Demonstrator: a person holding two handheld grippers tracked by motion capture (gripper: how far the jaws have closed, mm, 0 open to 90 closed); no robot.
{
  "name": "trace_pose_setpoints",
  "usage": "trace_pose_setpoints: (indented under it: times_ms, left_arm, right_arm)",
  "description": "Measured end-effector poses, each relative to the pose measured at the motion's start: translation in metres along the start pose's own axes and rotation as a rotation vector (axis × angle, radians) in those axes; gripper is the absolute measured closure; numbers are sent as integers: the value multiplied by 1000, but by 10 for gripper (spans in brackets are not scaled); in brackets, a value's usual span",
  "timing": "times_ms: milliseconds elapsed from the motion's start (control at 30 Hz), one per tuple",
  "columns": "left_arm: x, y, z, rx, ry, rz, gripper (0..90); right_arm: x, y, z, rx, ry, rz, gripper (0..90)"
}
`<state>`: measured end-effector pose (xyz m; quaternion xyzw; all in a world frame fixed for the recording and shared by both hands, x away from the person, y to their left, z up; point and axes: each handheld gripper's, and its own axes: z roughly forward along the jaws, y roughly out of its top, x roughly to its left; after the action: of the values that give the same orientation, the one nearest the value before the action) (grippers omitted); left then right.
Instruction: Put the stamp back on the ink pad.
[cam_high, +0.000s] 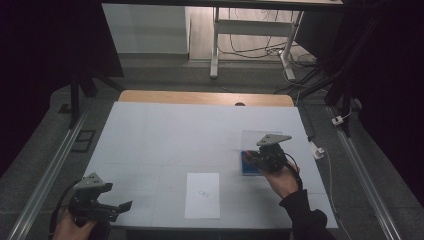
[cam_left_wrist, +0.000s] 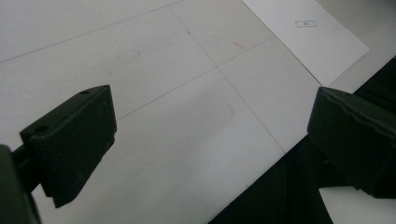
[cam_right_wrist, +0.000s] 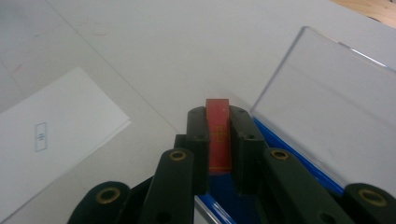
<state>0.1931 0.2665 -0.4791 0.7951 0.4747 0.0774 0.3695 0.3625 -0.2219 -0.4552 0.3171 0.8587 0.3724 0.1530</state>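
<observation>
Right gripper: I have it clenched on a thin red block, both black pads pressed flat against its sides, the block standing on edge between them.
Red block: it sits just above the blue box, at the box's near left corner as the right gripper view shows it.
Blue box: it rests on the right half of the desk, its clear lid tilted up behind it.
Left gripper: I see it released, jaws wide apart with nothing between them, at the near left edge of the desk.
White sheet: it lies flat near the front edge, between the two grippers, with a small printed mark at its middle.
</observation>
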Motion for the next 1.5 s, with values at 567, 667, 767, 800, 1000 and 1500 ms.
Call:
trace_pose_setpoints:
  times_ms: [567, 667, 767, 800, 1000, 1500]
  left_arm:
    - [0, 0, 0, 0, 0, 1, 20]
    - [0, 0, 0, 0, 0, 1, 21]
    - [0, 0, 0, 0, 0, 1, 21]
    - [0, 0, 0, 0, 0, 1, 20]
    - [0, 0, 0, 0, 0, 0, 20]
    - [0, 0, 0, -1, -3, -1, 20]
  right_arm:
    - [-30, -14, -1, 48, -108, 17, 797]
    - [-35, -17, 0, 59, -111, 31, 797]
    - [-38, -21, 2, 76, -116, 37, 797]
    - [-39, -21, 2, 82, -117, 37, 797]
    - [-42, -25, 8, 115, -109, 44, 796]
    - [-43, -25, 8, 91, -110, 62, 747]
